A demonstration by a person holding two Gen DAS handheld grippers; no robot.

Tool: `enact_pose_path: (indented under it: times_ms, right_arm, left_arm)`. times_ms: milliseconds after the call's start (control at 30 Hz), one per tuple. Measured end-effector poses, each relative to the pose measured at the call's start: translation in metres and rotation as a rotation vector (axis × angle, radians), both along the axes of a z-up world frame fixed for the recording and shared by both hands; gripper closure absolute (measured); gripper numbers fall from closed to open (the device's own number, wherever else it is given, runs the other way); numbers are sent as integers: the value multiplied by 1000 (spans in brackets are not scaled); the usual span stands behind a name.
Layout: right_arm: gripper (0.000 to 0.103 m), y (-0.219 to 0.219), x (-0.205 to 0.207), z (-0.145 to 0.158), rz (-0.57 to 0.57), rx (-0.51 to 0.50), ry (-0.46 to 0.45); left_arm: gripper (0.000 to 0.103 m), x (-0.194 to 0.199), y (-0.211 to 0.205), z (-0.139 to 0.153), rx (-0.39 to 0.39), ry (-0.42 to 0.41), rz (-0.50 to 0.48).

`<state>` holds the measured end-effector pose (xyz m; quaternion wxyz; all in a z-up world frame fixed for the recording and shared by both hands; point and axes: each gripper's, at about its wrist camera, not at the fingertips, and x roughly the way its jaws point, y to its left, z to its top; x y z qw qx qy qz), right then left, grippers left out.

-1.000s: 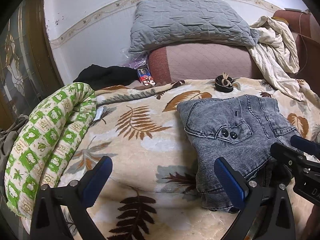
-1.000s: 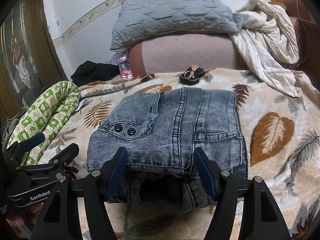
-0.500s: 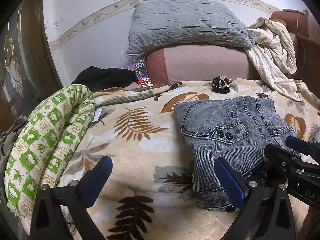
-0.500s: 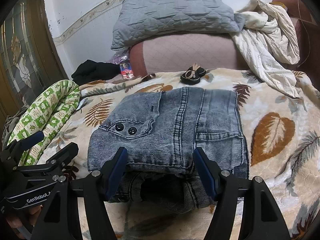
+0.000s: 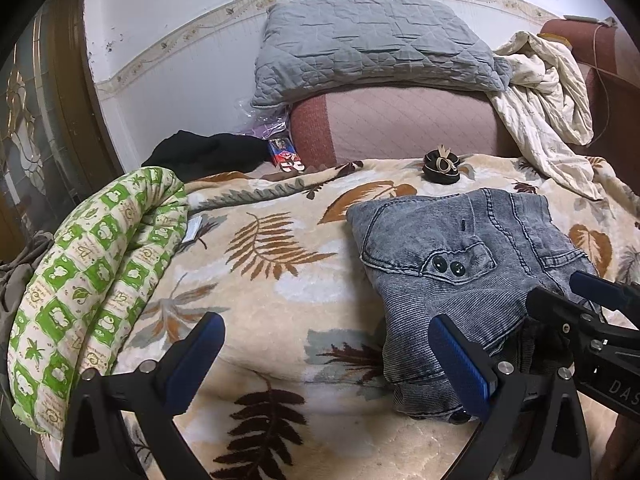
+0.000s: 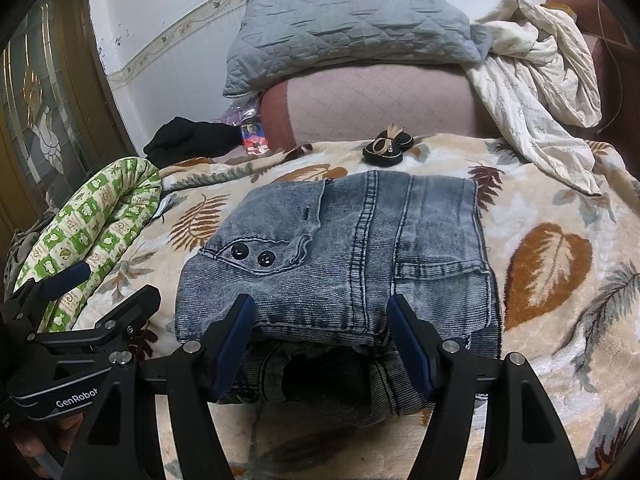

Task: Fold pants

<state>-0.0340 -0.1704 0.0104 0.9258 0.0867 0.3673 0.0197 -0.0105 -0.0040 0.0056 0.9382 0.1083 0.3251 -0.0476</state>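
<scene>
Grey-blue denim pants (image 6: 344, 256) lie folded in a compact stack on the leaf-print blanket (image 6: 560, 240), two dark buttons on top. They also show in the left wrist view (image 5: 460, 264), right of centre. My right gripper (image 6: 324, 344) is open and empty, its blue pads just short of the stack's near edge. My left gripper (image 5: 324, 364) is open and empty, left of the pants above bare blanket (image 5: 260, 300). Each gripper shows in the other's view: the right one (image 5: 576, 304) and the left one (image 6: 104, 288).
A rolled green-and-white quilt (image 5: 88, 280) lies along the left edge. A grey pillow (image 5: 372, 44) sits on a pink bolster (image 5: 408, 124) at the back. A cream sheet (image 5: 548, 100) hangs at the back right. A small black item (image 5: 442, 168) and dark clothing (image 5: 204, 152) lie behind.
Both grippers have drawn back slightly from the folded pants. The pants have not moved, and both grippers stay open.
</scene>
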Motion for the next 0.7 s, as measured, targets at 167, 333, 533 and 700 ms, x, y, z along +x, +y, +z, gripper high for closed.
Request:
enact_pose_path:
  times_ms: [167,333,533,700]
  right_arm:
    - [34,0,0,0,2,0,2]
    - [34,0,0,-1,3,0,2]
    - [34,0,1,-1,5,-1,4]
    - [34,1,1,-1,4,-1,4]
  left_arm:
    - [0,0,0,-1,1,2,-2]
    - [0,0,0,-1,1,1,-1]
    - [0,0,-1,0,1,-1,-5]
    - [0,-1,-1,0,6,-3,-5]
